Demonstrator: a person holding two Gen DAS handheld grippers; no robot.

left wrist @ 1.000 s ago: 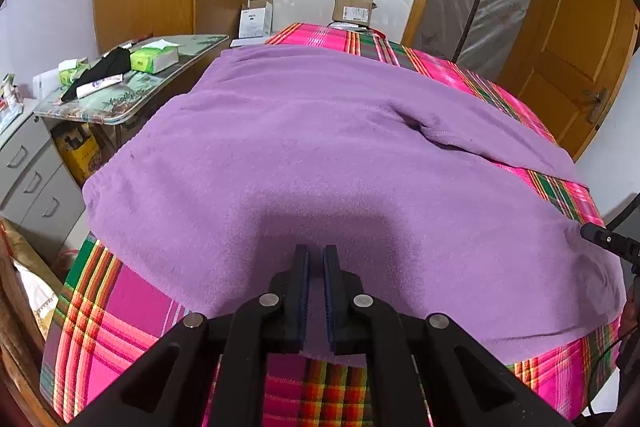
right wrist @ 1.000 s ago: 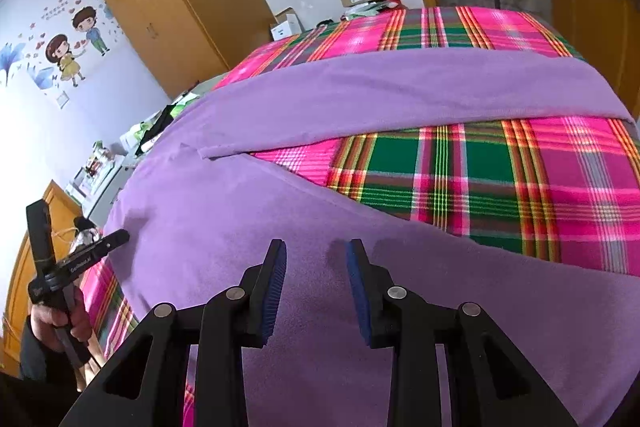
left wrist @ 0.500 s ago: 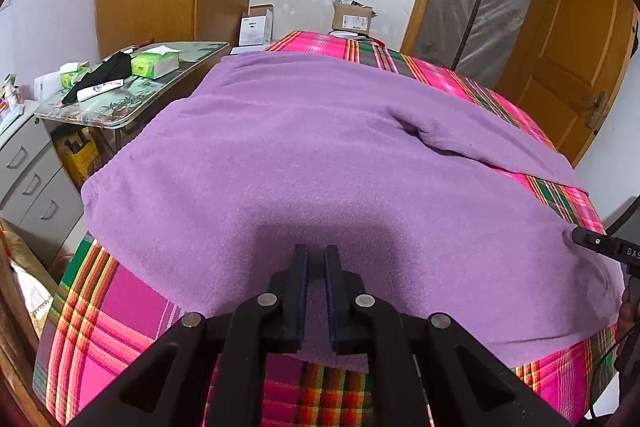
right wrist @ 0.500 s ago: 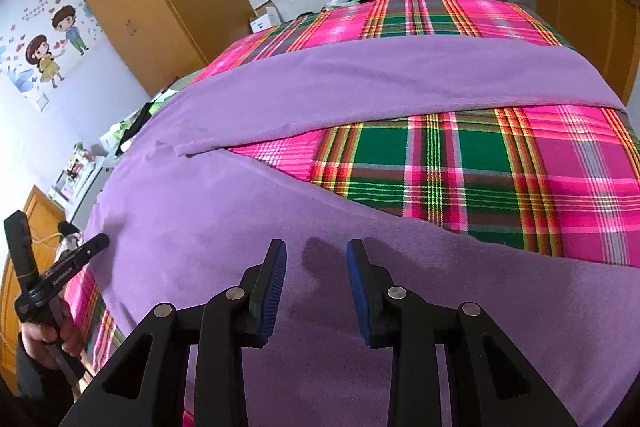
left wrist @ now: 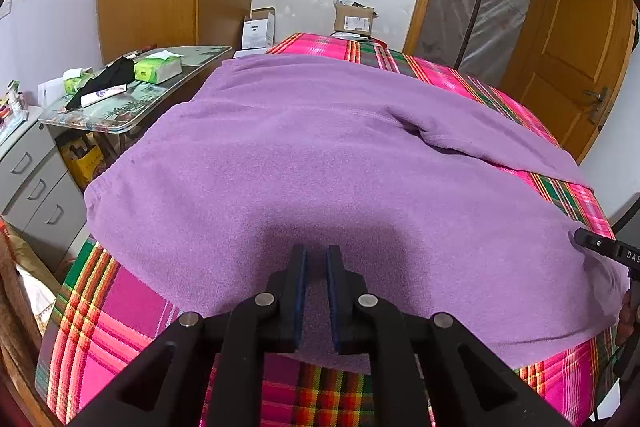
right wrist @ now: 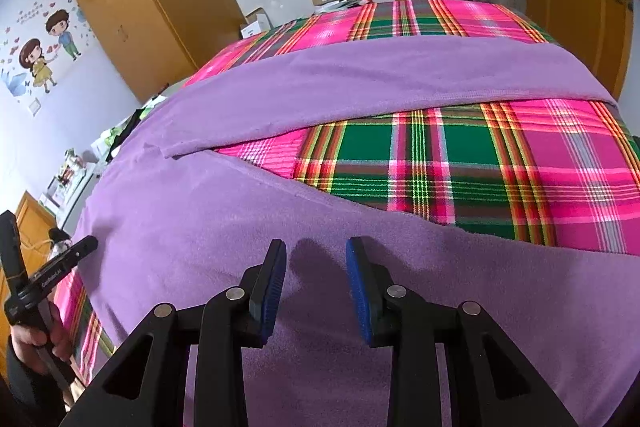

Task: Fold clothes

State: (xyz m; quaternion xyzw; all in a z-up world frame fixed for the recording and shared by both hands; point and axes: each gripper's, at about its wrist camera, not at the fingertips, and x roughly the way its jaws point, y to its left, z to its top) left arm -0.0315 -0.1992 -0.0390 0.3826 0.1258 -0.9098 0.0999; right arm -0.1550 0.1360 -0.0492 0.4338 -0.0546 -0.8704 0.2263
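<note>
Purple fleece trousers [left wrist: 340, 155] lie flat on the plaid bed [right wrist: 500, 167], waistband toward the bench side, legs running away to the right. Directly under and ahead of the left claw [left wrist: 316, 255] is the near edge; its jaws stand narrowly apart, nothing pinched. The right claw [right wrist: 316, 251] is spread wide over the near leg.
</note>
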